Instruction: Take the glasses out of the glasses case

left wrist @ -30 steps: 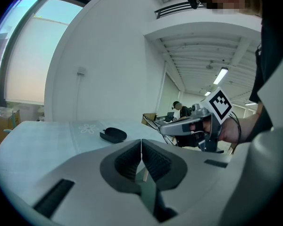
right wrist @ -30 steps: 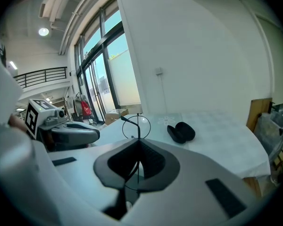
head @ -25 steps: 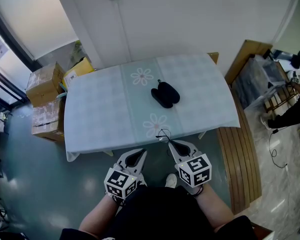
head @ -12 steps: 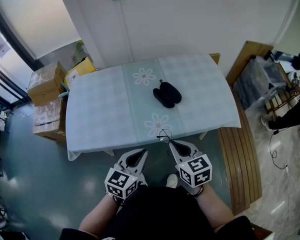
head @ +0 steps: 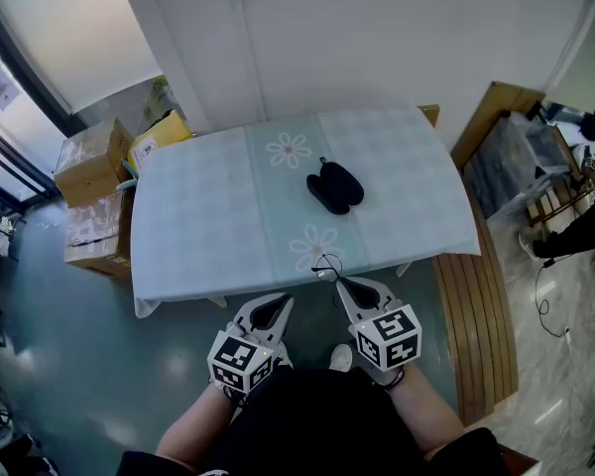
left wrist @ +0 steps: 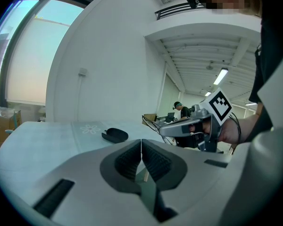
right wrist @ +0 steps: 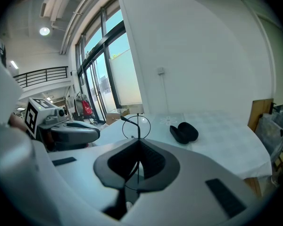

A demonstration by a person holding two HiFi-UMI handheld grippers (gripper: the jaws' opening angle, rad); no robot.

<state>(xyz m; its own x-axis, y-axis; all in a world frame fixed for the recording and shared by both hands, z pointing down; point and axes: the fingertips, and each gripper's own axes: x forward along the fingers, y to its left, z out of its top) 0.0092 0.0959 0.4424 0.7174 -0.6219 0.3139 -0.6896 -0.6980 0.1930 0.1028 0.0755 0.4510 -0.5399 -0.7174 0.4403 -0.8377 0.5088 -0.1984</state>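
The black glasses case [head: 334,186] lies open on the pale checked tablecloth [head: 208,216], right of the table's middle; it also shows as the case [right wrist: 184,132] and the case [left wrist: 115,135] in the two gripper views. Thin round wire glasses [head: 326,266] stick out past the tips of my right gripper [head: 339,283], which is shut on them in front of the table's near edge. In the right gripper view the glasses [right wrist: 136,127] rise from between the closed jaws. My left gripper [head: 279,301] is shut on nothing, held beside the right one.
Cardboard boxes [head: 94,196] stand on the floor left of the table. A wooden bench [head: 484,315] runs along the table's right side, with a clear plastic bin [head: 516,162] and a seated person [head: 585,221] beyond it. A white wall is behind the table.
Both grippers stay where they were with the glasses held. The view has shifted slightly, so the table and case sit a little further right.
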